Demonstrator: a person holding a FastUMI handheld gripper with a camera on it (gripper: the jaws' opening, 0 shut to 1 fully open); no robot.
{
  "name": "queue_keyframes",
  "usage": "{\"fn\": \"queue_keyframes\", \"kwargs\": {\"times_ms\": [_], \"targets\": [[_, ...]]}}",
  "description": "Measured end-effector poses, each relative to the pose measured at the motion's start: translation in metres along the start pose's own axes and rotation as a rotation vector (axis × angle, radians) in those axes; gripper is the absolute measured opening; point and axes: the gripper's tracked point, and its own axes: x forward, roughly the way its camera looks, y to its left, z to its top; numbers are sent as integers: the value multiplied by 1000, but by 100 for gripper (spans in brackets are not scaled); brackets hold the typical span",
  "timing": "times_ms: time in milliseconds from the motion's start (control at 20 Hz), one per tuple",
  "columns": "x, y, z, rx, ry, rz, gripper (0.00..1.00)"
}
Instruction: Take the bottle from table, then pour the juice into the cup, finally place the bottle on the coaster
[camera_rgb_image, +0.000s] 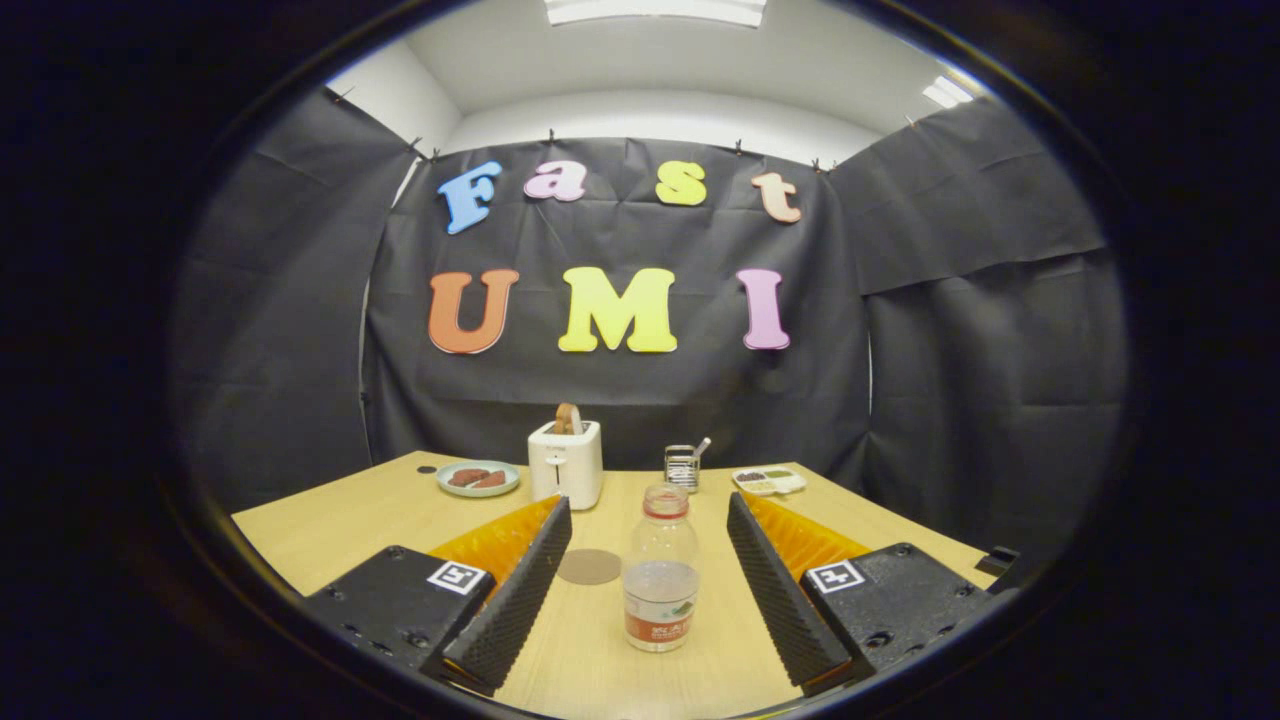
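A clear plastic bottle (661, 570) with a red cap and a red-and-white label stands upright on the wooden table (340, 525), partly filled with pale liquid. It stands between the fingers of my gripper (648, 555), which is open, with a gap on each side of the bottle. The black ribbed pads (520, 590) flank it without touching. A round brown coaster (589, 566) lies flat just left of the bottle, by the left finger. A metallic cup (682, 466) with a handle stands beyond the bottle, toward the back of the table.
A white toaster (566, 463) with a slice of bread in it stands at the back. Left of it sits a pale green plate (478, 479) with dark red pieces. A small white tray (768, 481) with food lies at the back right.
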Motion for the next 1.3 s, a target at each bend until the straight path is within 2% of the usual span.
{"fn": "queue_keyframes", "kwargs": {"times_ms": [300, 650, 1000, 1150, 1300], "targets": [[18, -4, -36, -67, 14, -24, 100], [41, -18, -76, -45, 52, -62, 100], [64, -18, -115, -32, 130, -60, 100], [71, -17, -119, -58, 139, -63, 100], [69, -10, -105, -55, 79, -45, 99]]}}
